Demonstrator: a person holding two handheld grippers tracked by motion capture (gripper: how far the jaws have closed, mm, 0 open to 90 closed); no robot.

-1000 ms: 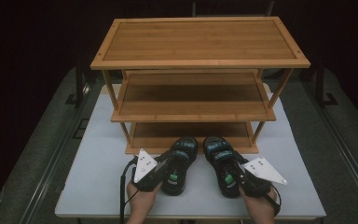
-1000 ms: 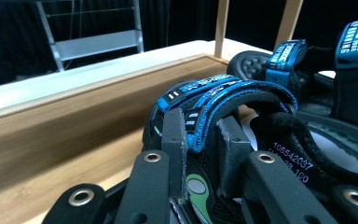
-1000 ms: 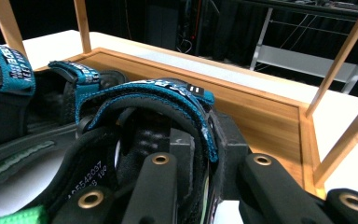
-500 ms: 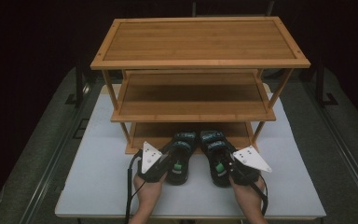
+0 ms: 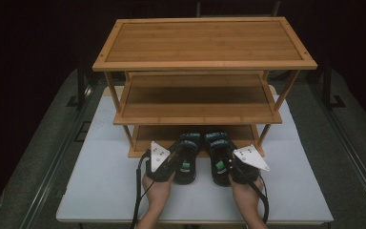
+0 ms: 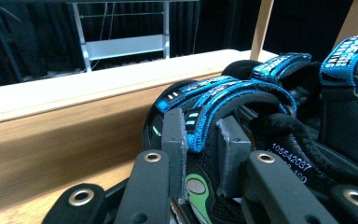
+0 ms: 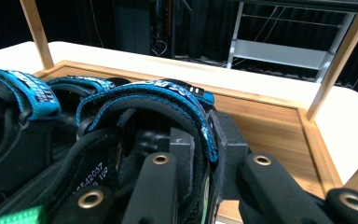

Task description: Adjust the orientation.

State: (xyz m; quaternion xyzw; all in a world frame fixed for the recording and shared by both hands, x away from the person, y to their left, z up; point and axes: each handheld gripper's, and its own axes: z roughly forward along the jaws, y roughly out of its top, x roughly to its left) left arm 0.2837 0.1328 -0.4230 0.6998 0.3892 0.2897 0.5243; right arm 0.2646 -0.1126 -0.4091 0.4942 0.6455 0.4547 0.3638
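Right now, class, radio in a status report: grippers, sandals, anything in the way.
Left gripper shut on left sandal strap. Right gripper shut on right sandal strap. Toes over bottom shelf edge. Nothing blocking the shelf.

Both sandals have travelled toward the wooden rack [image 5: 198, 109] since a second ago. The left sandal [image 5: 187, 157], carried by the left gripper [image 5: 171, 162], then lay wholly on the table in front of the rack; now its toe reaches over the front edge of the rack's bottom shelf [image 5: 152, 136]. The right sandal [image 5: 219, 155], carried by the right gripper [image 5: 228, 164], has advanced alongside it to the same edge. Both hands have followed, nearer the rack than before
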